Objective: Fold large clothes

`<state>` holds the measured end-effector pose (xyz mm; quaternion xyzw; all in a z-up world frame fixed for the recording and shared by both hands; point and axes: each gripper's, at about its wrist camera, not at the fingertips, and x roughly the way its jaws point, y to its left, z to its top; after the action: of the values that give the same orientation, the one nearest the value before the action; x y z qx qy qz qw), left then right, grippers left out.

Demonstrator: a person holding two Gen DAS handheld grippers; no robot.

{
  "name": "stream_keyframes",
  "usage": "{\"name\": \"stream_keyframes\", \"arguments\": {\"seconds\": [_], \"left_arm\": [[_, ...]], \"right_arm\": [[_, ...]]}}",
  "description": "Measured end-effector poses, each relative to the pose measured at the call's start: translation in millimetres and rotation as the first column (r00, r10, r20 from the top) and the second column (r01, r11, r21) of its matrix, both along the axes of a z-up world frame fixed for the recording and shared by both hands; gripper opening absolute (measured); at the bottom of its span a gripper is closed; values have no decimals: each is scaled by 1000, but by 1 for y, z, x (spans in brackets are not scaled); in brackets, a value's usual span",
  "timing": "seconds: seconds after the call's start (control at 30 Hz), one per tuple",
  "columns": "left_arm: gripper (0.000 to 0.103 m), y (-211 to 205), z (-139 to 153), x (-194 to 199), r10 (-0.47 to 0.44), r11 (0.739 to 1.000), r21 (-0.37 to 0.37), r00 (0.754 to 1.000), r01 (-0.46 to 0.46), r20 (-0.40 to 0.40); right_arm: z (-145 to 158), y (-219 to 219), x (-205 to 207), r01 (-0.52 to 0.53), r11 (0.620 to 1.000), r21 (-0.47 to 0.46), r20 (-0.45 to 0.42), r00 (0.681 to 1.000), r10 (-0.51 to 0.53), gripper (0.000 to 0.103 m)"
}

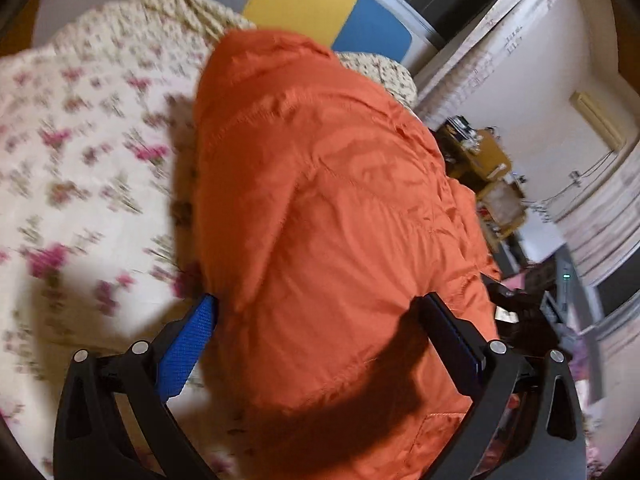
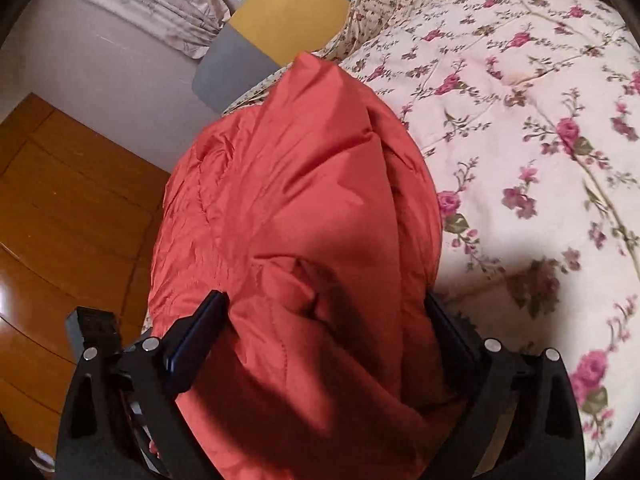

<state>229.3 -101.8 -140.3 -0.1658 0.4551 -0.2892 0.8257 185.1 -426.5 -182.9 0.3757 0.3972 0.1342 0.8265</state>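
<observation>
The jacket point(image 1: 328, 216) is an orange padded garment, bunched into a long, thick roll on the bed point(image 1: 80, 152). It lies directly ahead of both claws, and its near end sits between the jaws of each.

Handling, as a judgement: the padding makes it light and soft, so it will compress under pressure and spring back on release. The shell looks smooth and probably slippery. A shallow pinch on the outer fabric is likely to slide off; take hold deep across a stitched seam or a doubled edge, where the layers bunch.

Orientation: the long axis runs away from each claw, along the line the claw points. The far end tapers to a rounded tip toward the headboard point(image 1: 320, 4), with its yellow and blue panels.

Left claw point(image 1: 320, 332): jaws spread wide, the roll filling the gap. Whether the pads press on it cannot be told.

Right claw point(image 2: 332, 320): jaws at wide spread, straddling the roll. The fabric bulges against both pads, so a firm grasp cannot be confirmed or ruled out.

The floral bedcover lies left of the left claw and right of the right claw. Wooden floor point(image 2: 72, 200) shows left of the right claw.
</observation>
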Motion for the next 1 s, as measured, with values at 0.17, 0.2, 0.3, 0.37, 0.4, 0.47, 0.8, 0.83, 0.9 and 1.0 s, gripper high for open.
{"name": "stream_keyframes", "arguments": {"seconds": [0.17,0.2,0.3,0.37,0.4,0.47,0.8,0.83,0.9,1.0], "left_arm": [[100,-13,1,-5,-8,999,40,1000,7,28],[98,-16,4,-9,-20,998,59,999,17,50],[84,-19,16,-18,-36,995,97,994,26,106],[75,-20,22,-23,-46,993,115,990,30,134],[74,-20,26,-25,-51,992,126,988,33,147],[70,-18,33,-29,-49,991,131,985,28,166],[63,36,60,-45,31,993,106,962,-62,270],[62,42,63,-48,41,991,107,958,-75,283],[60,57,68,-53,64,988,113,948,-104,312],[59,84,75,-60,103,983,107,931,-150,351]], "right_arm": [[2,1,7,-8,1000,18,-3,1000,8,84],[5,2,6,-9,1000,12,4,1000,9,80],[12,7,5,-1,1000,-13,25,1000,1,70],[22,12,0,5,1000,-28,62,998,-3,64],[26,14,-1,4,1000,-31,80,997,-2,63],[37,22,-4,-3,999,-40,126,992,8,63],[69,79,-8,-79,994,-79,223,970,95,63],[72,89,-5,-88,992,-88,232,967,107,63],[78,106,-4,-105,990,-96,247,961,126,63],[83,135,4,-140,985,-96,268,950,161,63]]}}
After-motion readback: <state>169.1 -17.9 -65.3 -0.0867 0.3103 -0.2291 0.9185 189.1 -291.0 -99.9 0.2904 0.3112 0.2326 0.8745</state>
